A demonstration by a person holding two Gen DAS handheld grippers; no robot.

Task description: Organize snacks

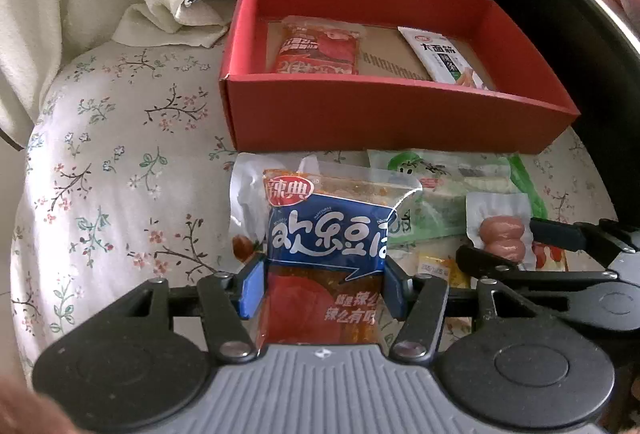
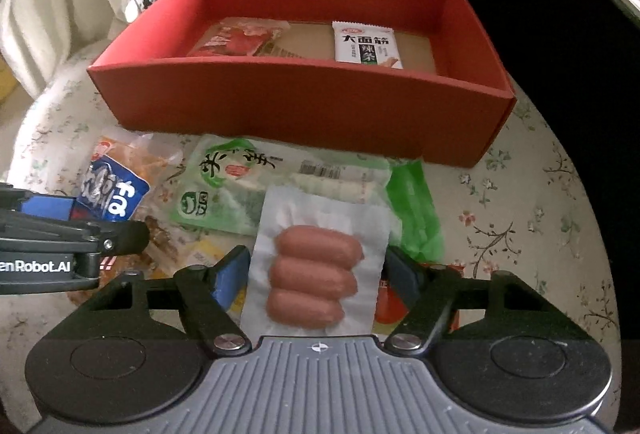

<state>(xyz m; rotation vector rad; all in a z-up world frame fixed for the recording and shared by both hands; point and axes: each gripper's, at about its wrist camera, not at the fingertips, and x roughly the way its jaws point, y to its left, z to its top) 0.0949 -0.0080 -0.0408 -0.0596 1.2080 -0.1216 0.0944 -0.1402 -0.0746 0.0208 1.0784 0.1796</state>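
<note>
While the left tool (image 1: 325,284) grips a blue snack packet (image 1: 328,234) at lower centre, the right tool (image 2: 316,274) brackets a sausage pack (image 2: 316,270), pads apart; red box (image 2: 280,101) above

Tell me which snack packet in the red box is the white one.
The white packet with black lettering, lying at the right of the red box. The other one inside, the red packet, lies at the left.

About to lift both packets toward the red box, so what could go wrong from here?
1. The right gripper straddles the sausage pack, but contact isn't clear; it may slip.
2. The left gripper pinches the blue packet low; it could flop against the red box.
3. The grippers sit close and might collide.
</note>
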